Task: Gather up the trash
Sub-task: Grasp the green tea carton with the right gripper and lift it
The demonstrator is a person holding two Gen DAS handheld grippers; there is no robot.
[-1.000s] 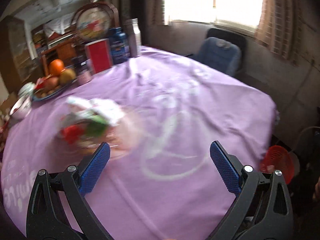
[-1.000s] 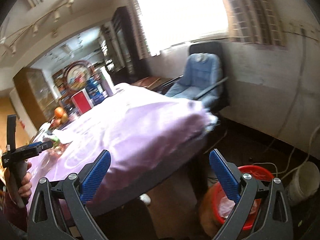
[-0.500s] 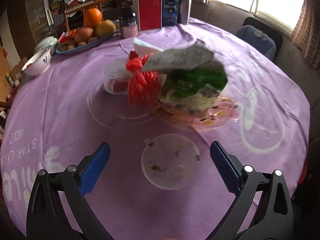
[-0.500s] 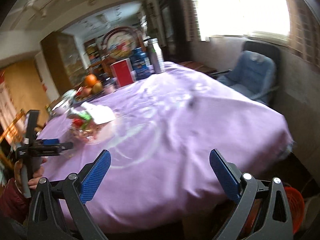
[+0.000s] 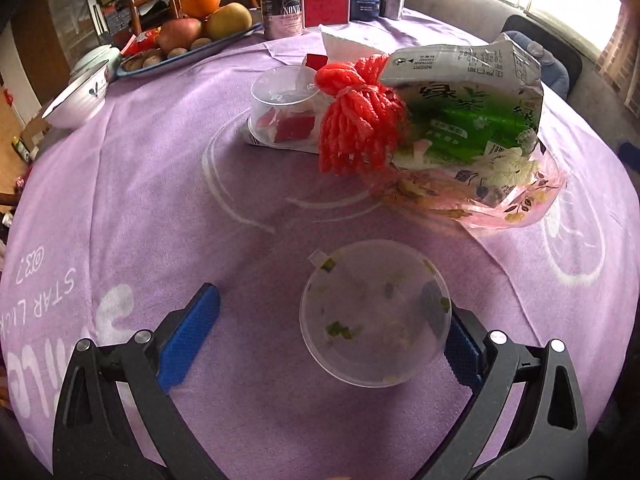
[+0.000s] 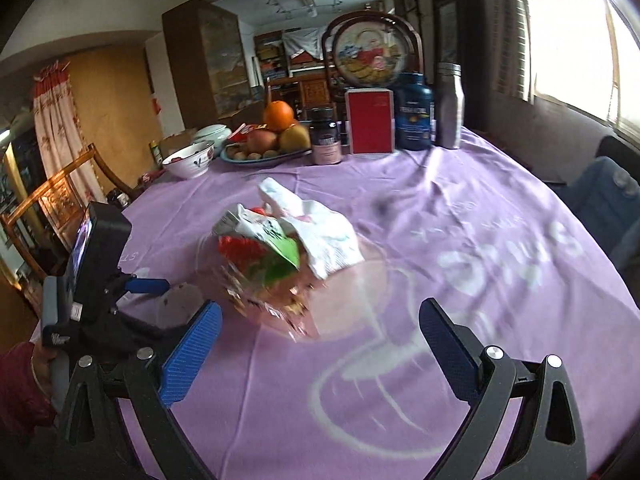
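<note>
Left claw (image 5: 326,332) moved closer, wide open, straddling plastic lid (image 5: 376,312)

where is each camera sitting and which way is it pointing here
Left wrist view: sits on the left hand-held gripper, low over the purple tablecloth, facing the trash pile; its open blue fingers flank a dirty round plastic lid.
Right wrist view: sits on the right hand-held gripper, open, looking across the table towards the fruit tray; the left hand-held gripper and the hand holding it show at lower left.
Shared: trash pile, lid, tablecloth, fruit tray, red box, bottles.
</note>
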